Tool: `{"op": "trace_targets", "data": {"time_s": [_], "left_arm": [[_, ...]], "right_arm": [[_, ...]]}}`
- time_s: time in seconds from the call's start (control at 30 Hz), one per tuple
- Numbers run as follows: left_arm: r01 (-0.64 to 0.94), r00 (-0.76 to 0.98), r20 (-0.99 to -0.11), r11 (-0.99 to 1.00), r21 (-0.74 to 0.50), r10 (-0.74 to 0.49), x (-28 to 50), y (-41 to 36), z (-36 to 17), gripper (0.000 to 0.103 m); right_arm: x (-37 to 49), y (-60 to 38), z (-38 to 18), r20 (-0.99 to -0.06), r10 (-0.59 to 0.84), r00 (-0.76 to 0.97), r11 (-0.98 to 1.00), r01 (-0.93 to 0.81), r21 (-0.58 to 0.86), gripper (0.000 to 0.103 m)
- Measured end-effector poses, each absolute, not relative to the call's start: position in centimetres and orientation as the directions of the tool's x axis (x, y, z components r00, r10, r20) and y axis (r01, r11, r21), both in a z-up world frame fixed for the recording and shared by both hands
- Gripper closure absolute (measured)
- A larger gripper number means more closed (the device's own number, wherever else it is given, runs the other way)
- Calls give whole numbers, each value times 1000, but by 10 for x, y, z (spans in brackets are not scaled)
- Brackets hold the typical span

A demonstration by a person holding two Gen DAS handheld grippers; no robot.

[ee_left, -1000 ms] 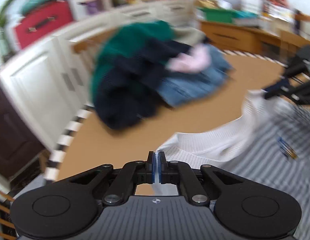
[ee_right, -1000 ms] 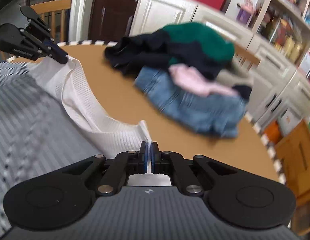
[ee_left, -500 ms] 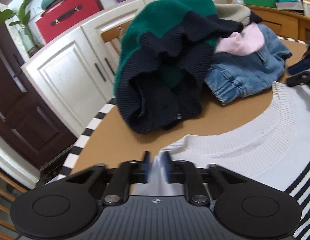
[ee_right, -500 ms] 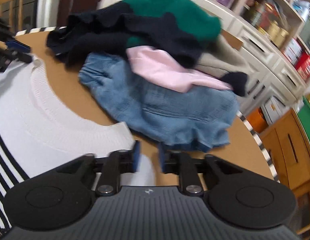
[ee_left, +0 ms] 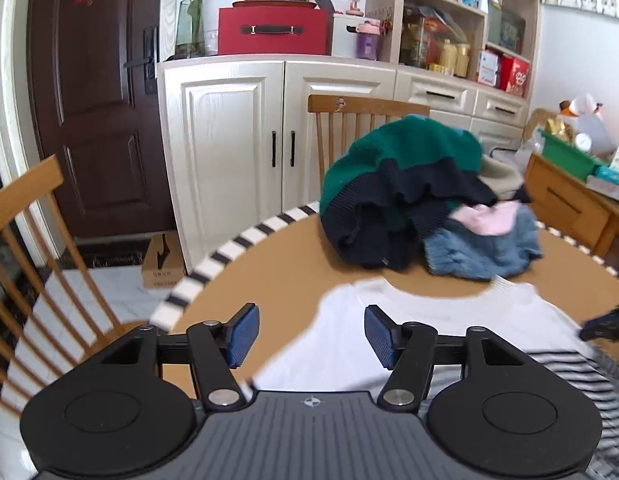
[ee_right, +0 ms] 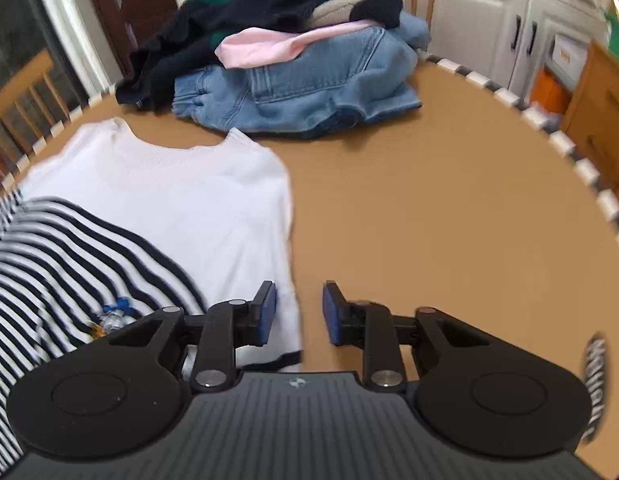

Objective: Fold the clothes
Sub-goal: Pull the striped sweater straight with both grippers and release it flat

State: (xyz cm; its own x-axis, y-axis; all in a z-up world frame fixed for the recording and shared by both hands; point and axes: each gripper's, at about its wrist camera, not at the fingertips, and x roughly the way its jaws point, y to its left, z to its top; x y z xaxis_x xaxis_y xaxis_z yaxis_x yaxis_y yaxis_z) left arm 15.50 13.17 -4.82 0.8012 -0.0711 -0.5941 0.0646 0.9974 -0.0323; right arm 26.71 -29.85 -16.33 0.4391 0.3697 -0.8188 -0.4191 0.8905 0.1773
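Observation:
A white sweater with navy stripes [ee_right: 149, 208] lies flat on the round brown table [ee_right: 429, 200], collar toward the clothes pile. It also shows in the left wrist view [ee_left: 429, 332]. My left gripper [ee_left: 307, 334] is open and empty, above the sweater's left shoulder edge. My right gripper [ee_right: 295, 312] is open and empty, over the sweater's right edge near the sleeve. The tip of the right gripper [ee_left: 605, 322] shows at the right of the left wrist view.
A pile of unfolded clothes [ee_right: 277, 40] sits at the table's far side: a green and navy sweater [ee_left: 401, 188], pink garment [ee_right: 265, 46], jeans [ee_right: 309, 92]. Wooden chairs [ee_left: 37, 264] stand around the table. White cabinets [ee_left: 237, 140] stand behind.
Both grippers were shut on the sweater's shoulders, lowered it onto the table, then opened and let go. Both have pulled back from the collar.

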Motion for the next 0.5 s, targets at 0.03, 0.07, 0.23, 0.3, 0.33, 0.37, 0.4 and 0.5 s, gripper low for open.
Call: {"op": "trace_targets", "data": {"time_s": [0.03, 0.07, 0.23, 0.3, 0.33, 0.37, 0.4, 0.5], "left_arm": [[62, 798, -599, 997, -35, -71, 144, 130, -48, 40], [60, 794, -605, 998, -32, -68, 133, 129, -48, 40], [52, 769, -637, 998, -34, -62, 91, 124, -55, 39], [35, 752, -656, 998, -50, -59, 84, 125, -62, 39], [25, 743, -667, 998, -59, -58, 81, 126, -67, 39], [12, 732, -679, 998, -67, -55, 80, 126, -72, 39], [3, 725, -687, 998, -70, -51, 78, 126, -75, 39], [-14, 710, -703, 998, -68, -38, 73, 125, -82, 39]], "right_arm": [[261, -294, -164, -819, 373, 436, 890, -417, 184, 95], [261, -290, -163, -823, 355, 443, 895, -416, 162, 96], [273, -284, -159, -824, 152, 546, 909, -405, -101, 99], [284, -290, -159, -814, 121, 568, 909, -393, -139, 99], [287, -289, -160, -811, 101, 576, 904, -393, -167, 99], [287, -286, -163, -811, 90, 577, 895, -404, -188, 98], [288, -282, -165, -811, 80, 579, 886, -414, -208, 97], [281, -282, -158, -823, 76, 564, 879, -427, -212, 61]]}}
